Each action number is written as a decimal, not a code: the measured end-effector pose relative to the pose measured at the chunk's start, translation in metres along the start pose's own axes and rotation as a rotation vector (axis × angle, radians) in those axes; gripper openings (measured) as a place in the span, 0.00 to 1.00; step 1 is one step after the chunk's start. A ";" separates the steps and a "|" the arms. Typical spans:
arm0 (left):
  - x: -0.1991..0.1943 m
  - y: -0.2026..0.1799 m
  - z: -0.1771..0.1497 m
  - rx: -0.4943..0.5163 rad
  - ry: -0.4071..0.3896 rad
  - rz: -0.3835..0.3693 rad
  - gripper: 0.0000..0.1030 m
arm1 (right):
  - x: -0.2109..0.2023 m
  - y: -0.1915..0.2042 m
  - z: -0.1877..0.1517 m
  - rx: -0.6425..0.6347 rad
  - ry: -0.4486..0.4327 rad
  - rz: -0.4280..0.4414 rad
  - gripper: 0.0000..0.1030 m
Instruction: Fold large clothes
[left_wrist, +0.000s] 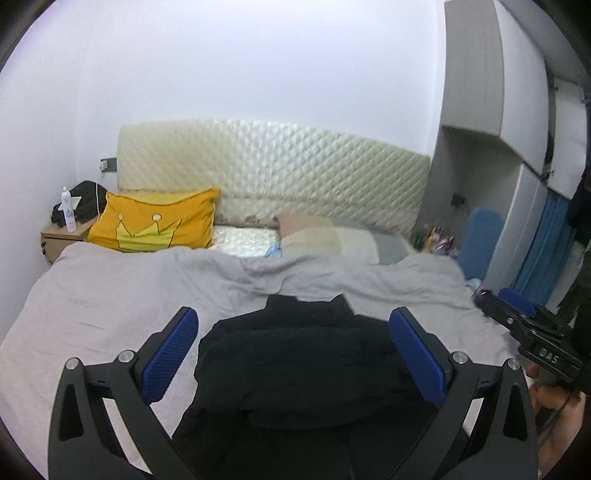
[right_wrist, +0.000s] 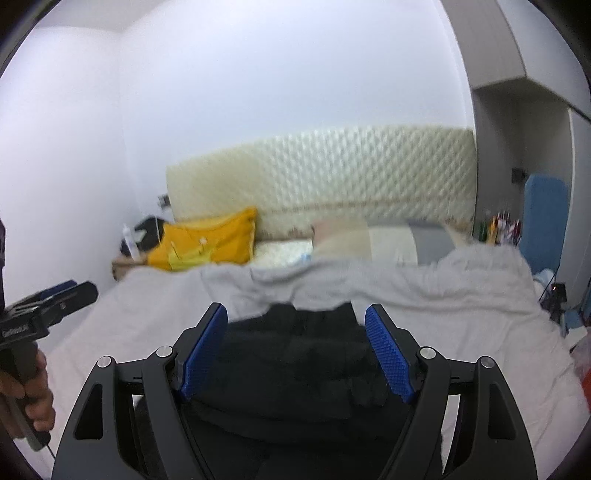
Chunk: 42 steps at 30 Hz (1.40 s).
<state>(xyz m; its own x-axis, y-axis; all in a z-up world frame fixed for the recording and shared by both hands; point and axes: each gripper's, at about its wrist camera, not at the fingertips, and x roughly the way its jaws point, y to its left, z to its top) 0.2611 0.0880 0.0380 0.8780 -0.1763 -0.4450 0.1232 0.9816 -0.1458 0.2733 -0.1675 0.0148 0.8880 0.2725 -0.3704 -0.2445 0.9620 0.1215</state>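
On the bed (left_wrist: 92, 295), under a pale grey cover, a large black garment (left_wrist: 303, 354) lies bunched in a dark mound near the foot, its far edge reaching toward a fold in the cover; at far left a small wooden nightstand (left_wrist: 59, 240) carries a white bottle (left_wrist: 68, 214) and a dark heap, and beside it an orange crown cushion (left_wrist: 159, 225) leans against the quilted cream headboard (left_wrist: 273, 166); the left tongs (left_wrist: 295, 354) hang spread wide above the garment's left and middle, blue pads (left_wrist: 171, 354) well apart and gripping nothing; the right tongs (right_wrist: 297, 354), seen from their own camera, are likewise parted over the cloth and empty, though how close they sit to the fabric cannot be told; further right, folded pale bedding (left_wrist: 332, 236) rests by the headboard, and a grey wardrobe (left_wrist: 476, 74) closes the frame with blue fabric hanging beneath it; the garment looks thick, soft and limp, probably a padded jacket or heavy knit, so it will likely sag and drag rather than hold any shape, and a single pinch may gather several layers at once; the safer hold, by this judgement, is one tong at each outer edge or shoulder, lifting together so the bulk spreads flat; its seams and sleeves are too dark to pick out.
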 end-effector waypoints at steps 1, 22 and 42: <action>-0.018 -0.001 0.006 -0.004 -0.007 -0.005 1.00 | -0.012 0.004 0.006 -0.004 -0.010 0.001 0.76; -0.047 0.074 -0.132 -0.169 0.343 -0.049 1.00 | -0.072 -0.037 -0.143 0.080 0.349 0.106 0.84; 0.014 0.168 -0.254 -0.503 0.779 -0.024 1.00 | -0.060 -0.199 -0.281 0.480 0.684 0.194 0.84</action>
<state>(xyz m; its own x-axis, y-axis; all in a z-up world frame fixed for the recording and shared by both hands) 0.1761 0.2321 -0.2174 0.2964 -0.3744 -0.8786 -0.2378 0.8621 -0.4475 0.1594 -0.3701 -0.2463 0.3793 0.5301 -0.7584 -0.0394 0.8281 0.5592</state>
